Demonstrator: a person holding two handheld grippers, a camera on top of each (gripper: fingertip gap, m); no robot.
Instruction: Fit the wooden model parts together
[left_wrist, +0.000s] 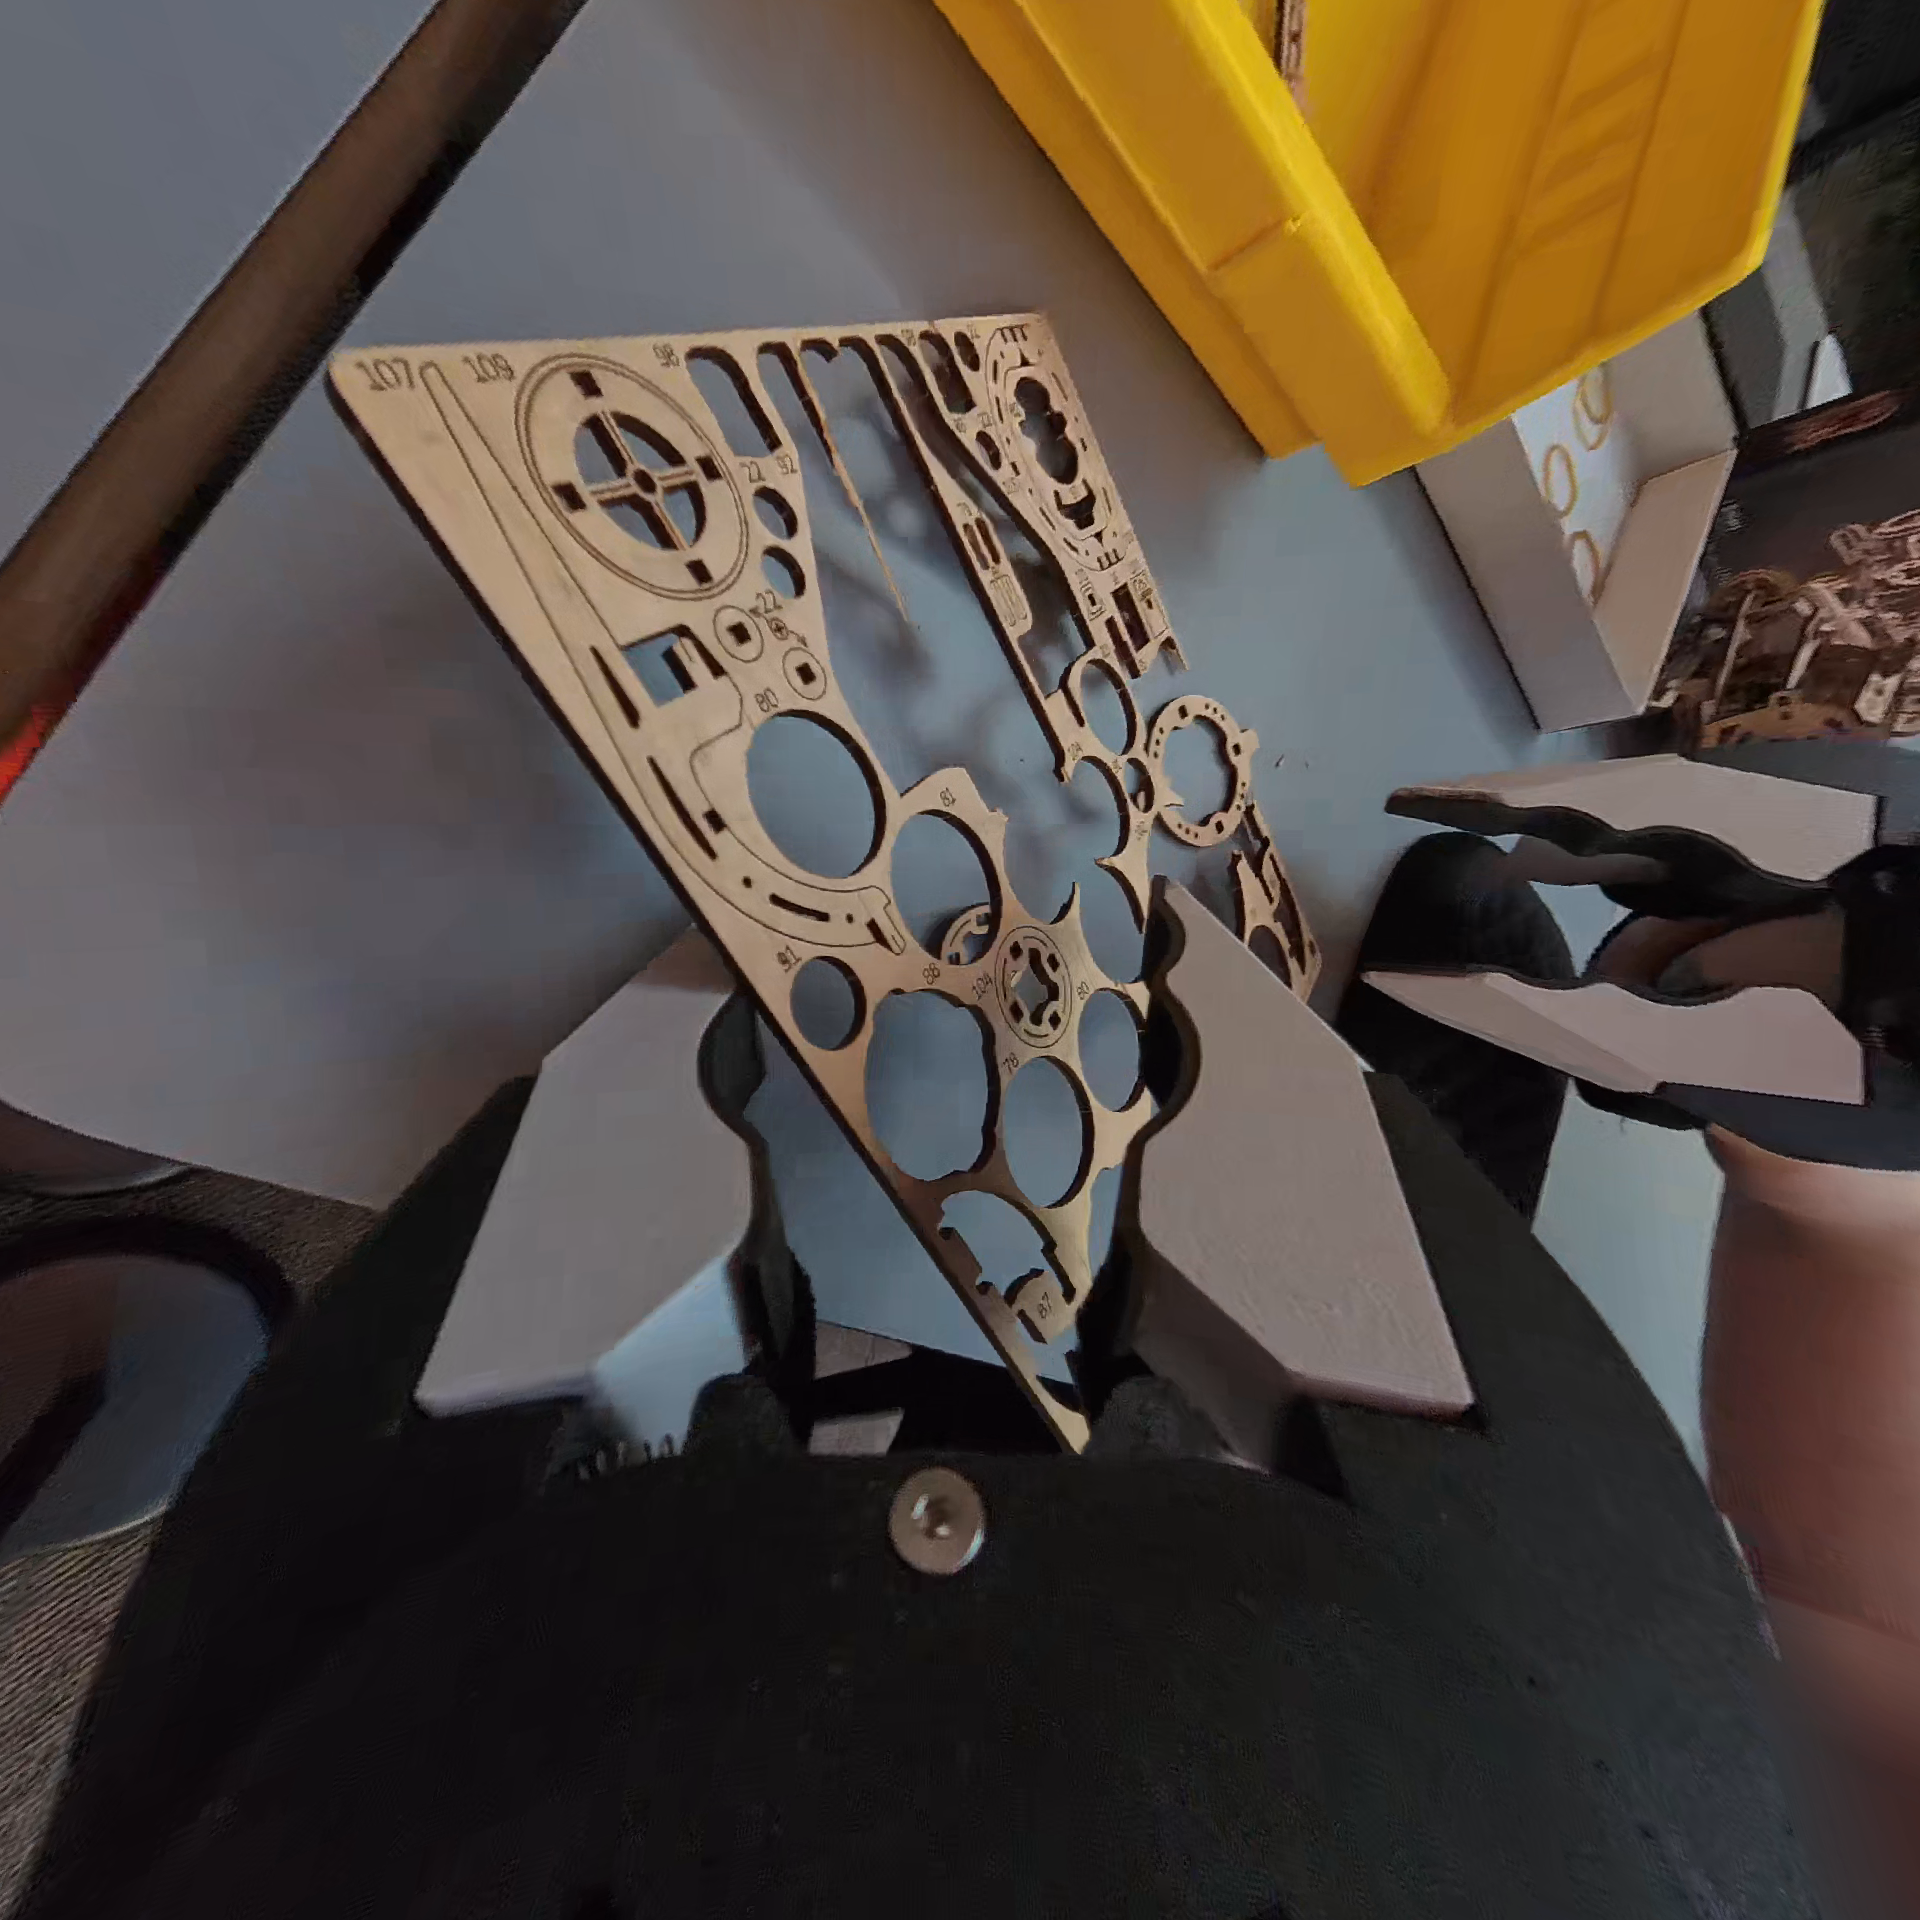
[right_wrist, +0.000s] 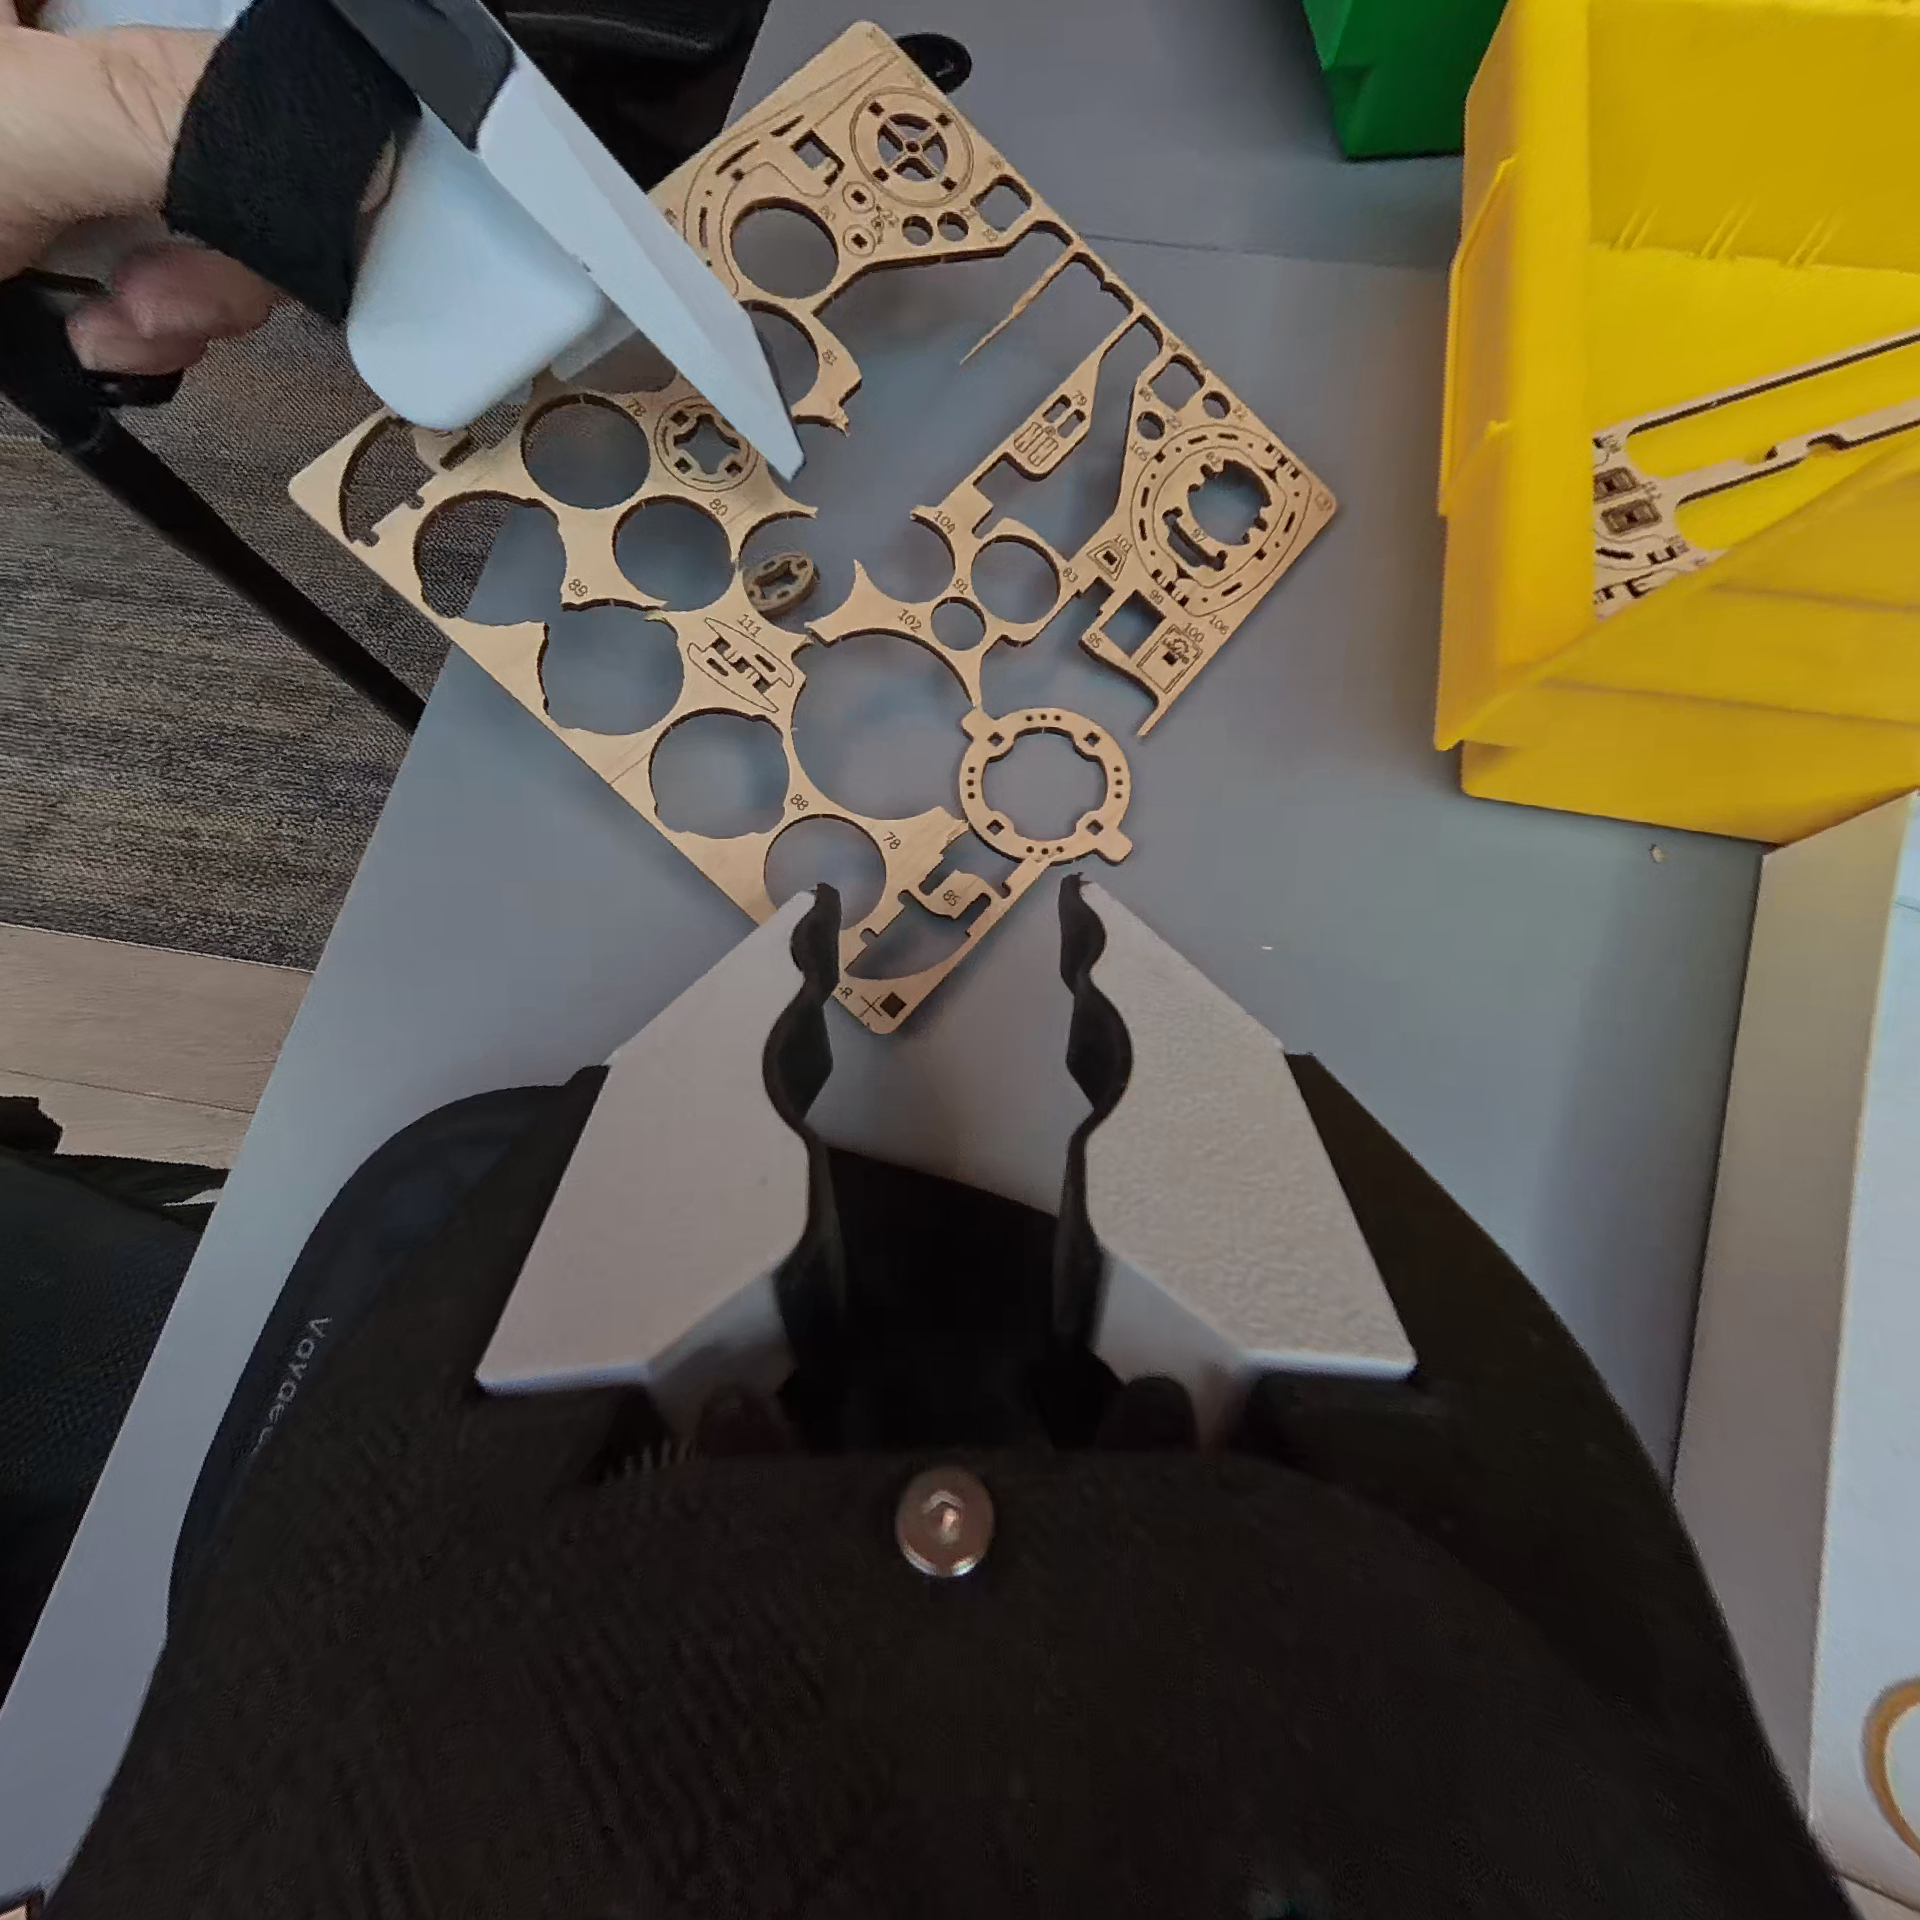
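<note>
A laser-cut wooden sheet (left_wrist: 665, 665) with many round holes lies slantwise on the grey table (right_wrist: 1351, 1039); it also shows in the right wrist view (right_wrist: 727, 748). One corner overhangs the table edge and reaches deep between the fingers of my left gripper (left_wrist: 940, 956). Those fingers stand wide apart: the sheet passes in front of the left one and behind the right one. A ring-shaped part (right_wrist: 1044, 784) sits at the sheet's edge. A small dark gear piece (right_wrist: 779, 582) lies on the table inside a hole. My right gripper (right_wrist: 945, 891) is open and empty, just short of the sheet's near corner.
A yellow bin (right_wrist: 1662, 520) holding another wooden sheet (right_wrist: 1745, 468) stands to the right, with a green object (right_wrist: 1392, 73) behind it. An open white box (left_wrist: 1558, 582) and the kit's printed box (left_wrist: 1818, 582) lie beyond the right gripper (left_wrist: 1382, 888). Carpeted floor (right_wrist: 156, 675) shows past the table's left edge.
</note>
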